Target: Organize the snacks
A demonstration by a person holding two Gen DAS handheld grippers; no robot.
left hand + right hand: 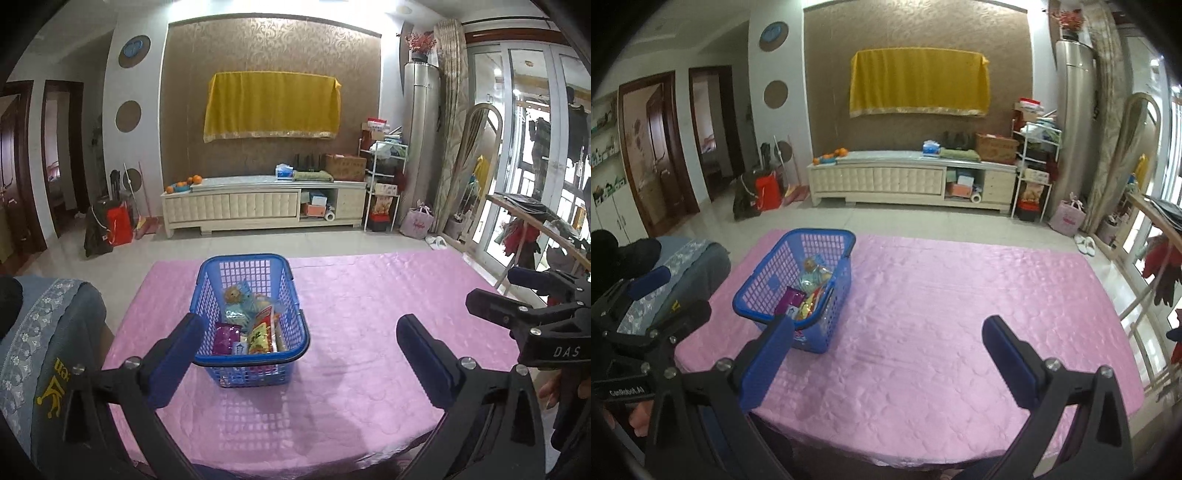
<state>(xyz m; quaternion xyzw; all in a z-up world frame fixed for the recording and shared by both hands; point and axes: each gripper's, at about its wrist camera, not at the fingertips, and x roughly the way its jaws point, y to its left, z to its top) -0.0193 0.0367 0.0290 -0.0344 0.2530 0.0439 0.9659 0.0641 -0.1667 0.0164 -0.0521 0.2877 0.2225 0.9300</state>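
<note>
A blue plastic basket point(251, 317) point(798, 284) stands on the pink tablecloth point(362, 314) point(942, 295), towards the table's left side. Several snack packets point(251, 325) point(807, 295) lie inside it, among them a purple one and a yellow-red one. My left gripper point(299, 334) is open, hanging above the near part of the table, with nothing between its blue pads; the basket lies just beyond its left finger. My right gripper point(888, 338) is open too and holds nothing, to the right of the basket. Each gripper shows at the edge of the other's view.
A chair with a grey-blue patterned cover point(48, 350) point(683, 266) stands at the table's left side. Beyond the table are tiled floor, a cream cabinet point(258, 206) and a rack point(384, 184). A wooden frame hung with clothes point(535, 229) stands at the right.
</note>
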